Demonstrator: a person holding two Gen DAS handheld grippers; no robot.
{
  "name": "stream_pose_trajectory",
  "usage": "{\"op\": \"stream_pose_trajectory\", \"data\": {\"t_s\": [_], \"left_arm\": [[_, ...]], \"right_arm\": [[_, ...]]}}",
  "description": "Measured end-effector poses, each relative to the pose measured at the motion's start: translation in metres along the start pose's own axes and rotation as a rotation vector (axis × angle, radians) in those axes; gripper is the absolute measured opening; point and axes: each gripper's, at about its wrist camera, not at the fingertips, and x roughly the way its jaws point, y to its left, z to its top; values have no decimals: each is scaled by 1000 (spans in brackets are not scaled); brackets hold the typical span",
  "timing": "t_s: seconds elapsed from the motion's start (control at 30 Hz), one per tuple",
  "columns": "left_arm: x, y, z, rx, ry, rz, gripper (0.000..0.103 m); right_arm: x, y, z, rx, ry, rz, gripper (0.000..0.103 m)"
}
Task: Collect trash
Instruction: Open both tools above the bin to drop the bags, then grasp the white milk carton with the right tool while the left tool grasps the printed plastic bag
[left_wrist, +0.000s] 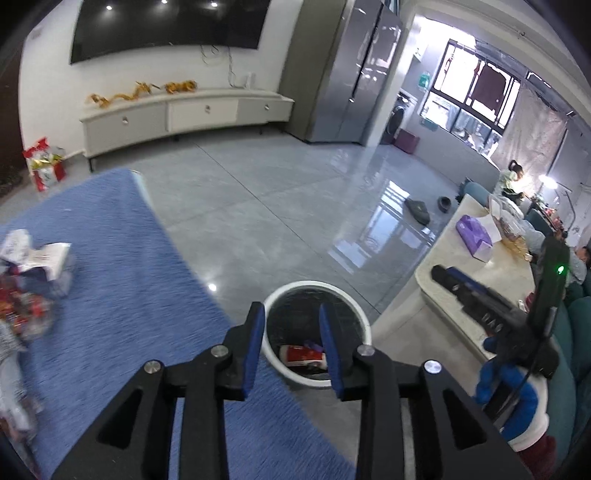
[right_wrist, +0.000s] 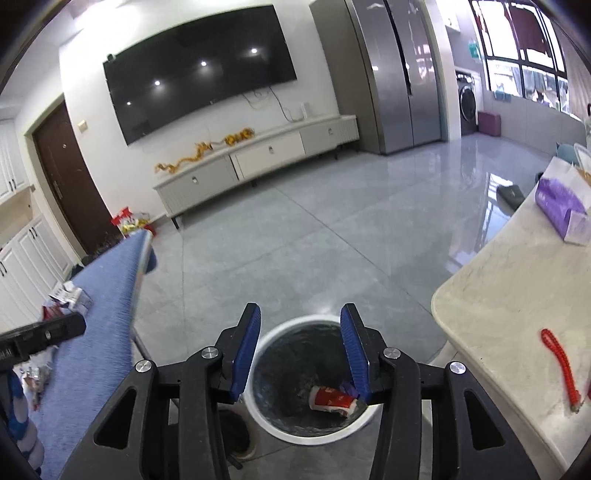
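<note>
A white round bin (left_wrist: 356, 310) (right_wrist: 273, 428) with a dark liner stands on the floor between two tables. A red and white wrapper (left_wrist: 301, 355) (right_wrist: 330, 400) lies inside it, with a purple scrap beside it. My left gripper (left_wrist: 291, 314) is open and empty, above the bin. My right gripper (right_wrist: 300, 315) is open and empty, also above the bin; it shows in the left wrist view (left_wrist: 441, 275) too. Crumpled wrappers and paper trash (left_wrist: 31, 269) (right_wrist: 68, 297) lie on the blue-covered table (left_wrist: 122, 280) (right_wrist: 107, 306) at the left.
A pale marble table (left_wrist: 491, 273) (right_wrist: 509, 295) stands at the right with a purple tissue pack (left_wrist: 474, 238) (right_wrist: 561, 206) and a red cord (right_wrist: 561, 365). Grey tiled floor (right_wrist: 332, 229) stretches to a TV cabinet (left_wrist: 184, 116). Slippers (left_wrist: 417, 210) lie on the floor.
</note>
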Motion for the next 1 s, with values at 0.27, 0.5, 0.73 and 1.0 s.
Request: {"op": "stream_pose_trajectory", "data": {"t_s": [0.27, 0.5, 0.73, 1.0], "left_arm": [[-70, 38, -27, -27, -81, 87, 44], [-100, 82, -55, -108, -93, 156, 53], [-115, 151, -67, -213, -88, 233, 54], [-114, 230, -72, -306, -32, 335, 54]], "right_arm": [[-26, 38, 4, -67, -24, 39, 48], [-30, 86, 0, -168, 0, 112, 53], [-9, 142, -4, -262, 51, 212, 56], [41, 221, -5, -404, 124, 366, 63]]}}
